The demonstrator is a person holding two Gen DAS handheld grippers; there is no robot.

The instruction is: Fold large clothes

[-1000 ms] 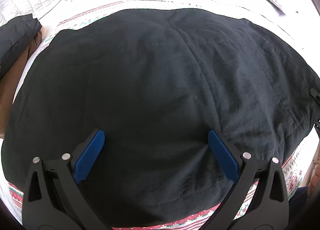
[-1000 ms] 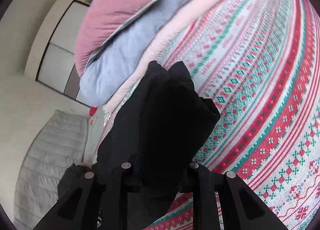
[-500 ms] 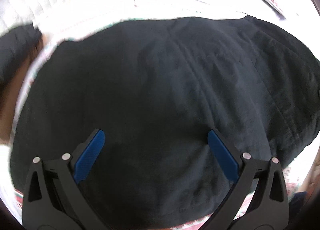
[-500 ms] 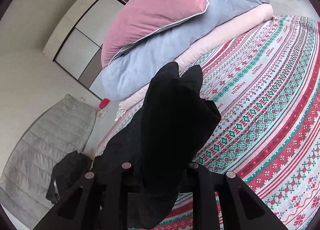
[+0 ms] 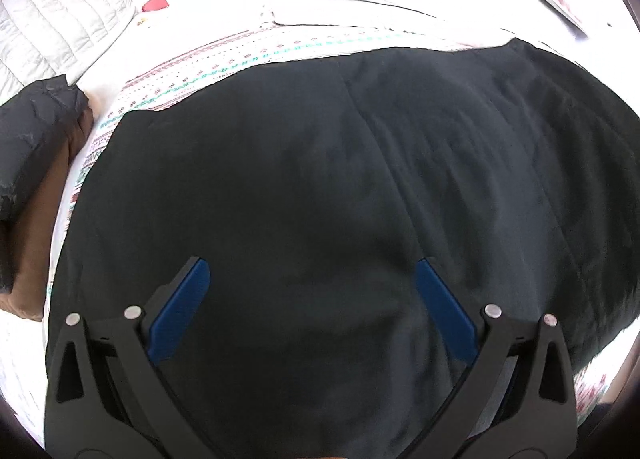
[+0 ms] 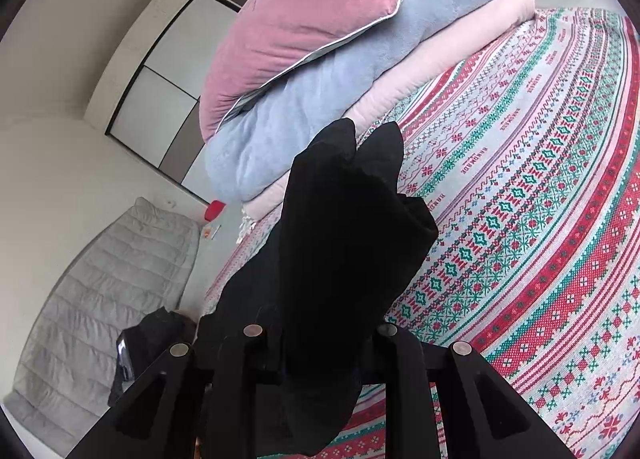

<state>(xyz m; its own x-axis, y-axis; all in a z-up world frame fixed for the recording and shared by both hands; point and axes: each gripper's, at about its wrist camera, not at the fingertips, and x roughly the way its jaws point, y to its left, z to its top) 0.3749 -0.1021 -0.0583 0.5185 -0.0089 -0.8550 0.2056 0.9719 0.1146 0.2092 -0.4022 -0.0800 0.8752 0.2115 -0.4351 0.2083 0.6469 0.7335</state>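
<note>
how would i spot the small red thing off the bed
Start from the pink pillow stacked on folded blankets at the bed's head. Past their lower corner, beside the grey quilted mat, sits the small red object, the only bright red item there.

The only writing that can be read stands on the patterned bedspread (image 6: 540, 187) in the right wrist view. The word "HANDMADE" is woven in small dark red capital letters, and it repeats many times along the pale stripes between the red and green bands of ornaments. Relative to the bedspread's own stripes, the word runs along them, so it appears tilted and partly upside down. A smaller line of letters sits under some of these words, but it is too small to read. In the left wrist view no text is readable.
</note>
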